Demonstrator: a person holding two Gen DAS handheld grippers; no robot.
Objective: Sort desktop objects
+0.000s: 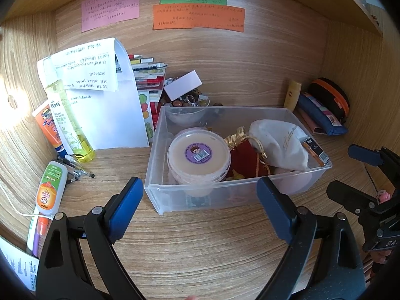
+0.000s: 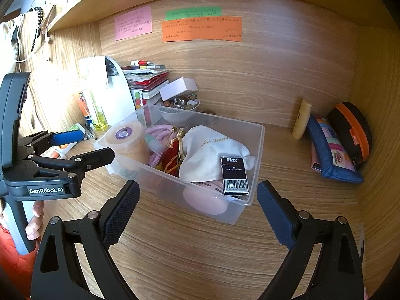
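Two grippers hover over the counter (image 1: 200,250) with jaws spread wide and empty: left gripper (image 1: 200,207) short of the clear bin (image 1: 160,150), right gripper (image 2: 198,212) facing that bin's near corner. Loose items lie at nine o'clock of the bin: a yellow bottle (image 1: 67,115), an orange tube (image 1: 47,127), pens (image 1: 75,167); a blue pouch (image 1: 322,115) and orange-rimmed case (image 1: 332,97) sit at two o'clock. Judgement: take one item per hand, left for the nine o'clock cluster, right for the pouch, approaching low and clear of the bin wall.
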